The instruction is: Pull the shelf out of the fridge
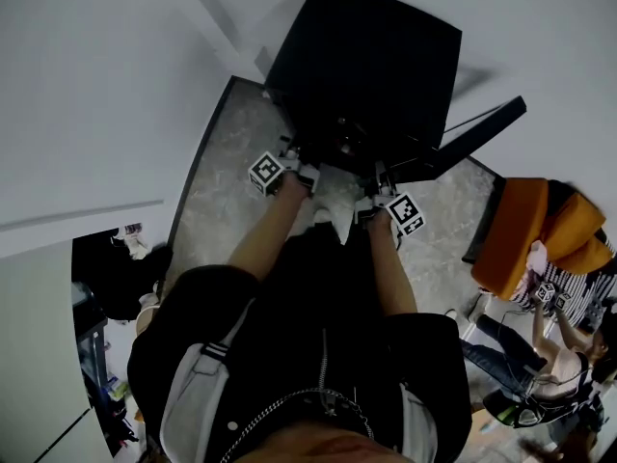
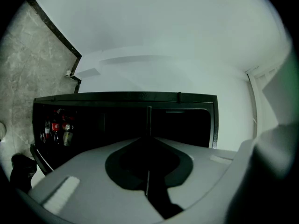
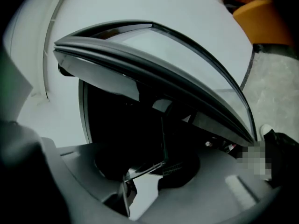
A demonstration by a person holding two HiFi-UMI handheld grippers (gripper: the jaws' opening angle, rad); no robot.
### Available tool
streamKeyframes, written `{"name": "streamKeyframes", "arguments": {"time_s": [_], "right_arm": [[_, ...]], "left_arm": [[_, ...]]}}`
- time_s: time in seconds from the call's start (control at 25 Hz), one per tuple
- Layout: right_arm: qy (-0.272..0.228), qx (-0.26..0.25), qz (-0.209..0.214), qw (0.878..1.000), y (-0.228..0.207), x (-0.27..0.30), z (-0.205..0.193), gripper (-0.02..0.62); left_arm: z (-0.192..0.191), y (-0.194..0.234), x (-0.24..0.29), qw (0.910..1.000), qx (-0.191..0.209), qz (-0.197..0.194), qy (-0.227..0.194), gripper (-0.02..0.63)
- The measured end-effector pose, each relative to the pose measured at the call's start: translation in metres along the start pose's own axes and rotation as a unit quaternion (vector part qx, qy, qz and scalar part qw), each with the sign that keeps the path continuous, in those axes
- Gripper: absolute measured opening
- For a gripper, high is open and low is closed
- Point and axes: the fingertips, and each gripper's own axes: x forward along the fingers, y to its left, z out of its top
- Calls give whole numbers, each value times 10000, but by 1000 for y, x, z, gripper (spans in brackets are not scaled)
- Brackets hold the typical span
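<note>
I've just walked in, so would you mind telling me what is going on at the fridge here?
A person stands over a small black fridge whose door hangs open, with a gripper in each hand. The left gripper and the right gripper both reach into the dark compartment, and each appears to have its jaws closed on the edge of a thin glass shelf. How far out the shelf is cannot be told.
</note>
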Motion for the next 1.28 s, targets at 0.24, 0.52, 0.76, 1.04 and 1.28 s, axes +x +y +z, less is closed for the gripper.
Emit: {"name": "streamKeyframes", "arguments": {"time_s": [0.24, 0.52, 0.76, 1.04, 1.28], "right_arm": [[-266, 820, 90, 9962, -8, 11, -5, 101], [-518, 1259, 332, 9901, -10, 21, -1, 38], [-459, 1604, 537, 9845, -11, 19, -1, 23], [-461, 1602, 603, 9842, -14, 15, 5, 20], [-437, 1528, 642, 9852, -9, 7, -2, 21]], "left_arm": [[0, 2, -5, 10000, -15, -5, -55, 25], [-2, 3, -8, 9999, -80, 47, -67, 26], [-3, 1, -9, 10000, -56, -52, -63, 25], [-10, -6, -9, 9998, 11, -186, -61, 23], [-12, -4, -23, 9997, -123, -176, -69, 23]]}}
